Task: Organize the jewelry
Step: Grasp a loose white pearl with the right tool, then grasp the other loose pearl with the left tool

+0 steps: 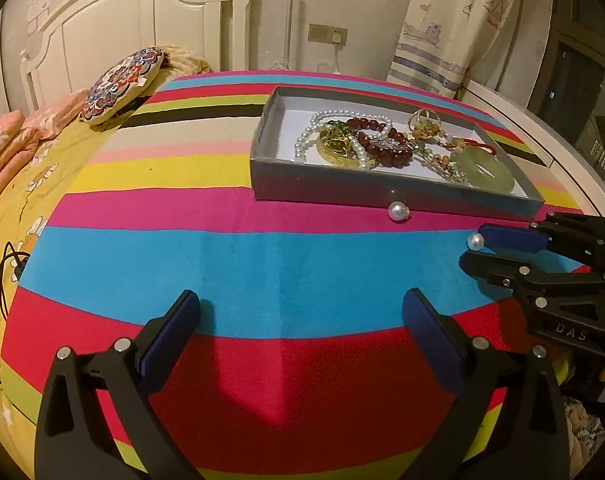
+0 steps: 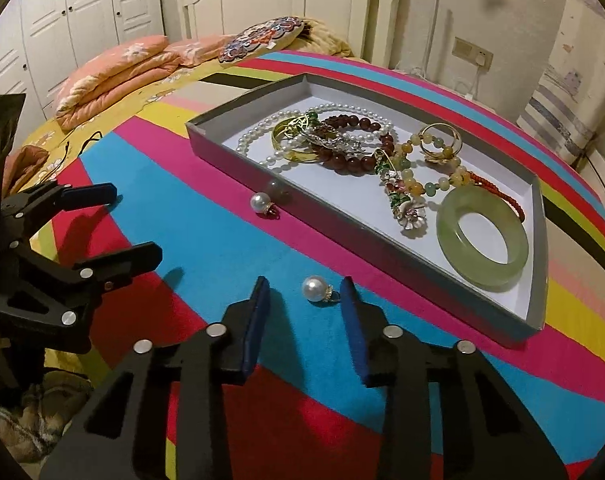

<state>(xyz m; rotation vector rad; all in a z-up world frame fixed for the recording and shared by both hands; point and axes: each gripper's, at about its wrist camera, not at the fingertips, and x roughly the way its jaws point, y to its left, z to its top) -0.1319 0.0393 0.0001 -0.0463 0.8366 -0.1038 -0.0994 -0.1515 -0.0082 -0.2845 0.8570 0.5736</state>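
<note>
A grey jewelry tray sits on the striped cloth. It holds a pearl necklace, a red bead bracelet, a gold bangle, a gold ring and a green jade ring. Two pearl earrings lie on the cloth outside the tray. One pearl earring lies between my open right gripper's fingertips. The other pearl earring rests against the tray's front wall. My left gripper is open and empty above the blue stripe.
The striped cloth covers a bed. A round patterned cushion and folded pink quilts lie further back. A black cable lies at the left. A white headboard and a curtain stand behind.
</note>
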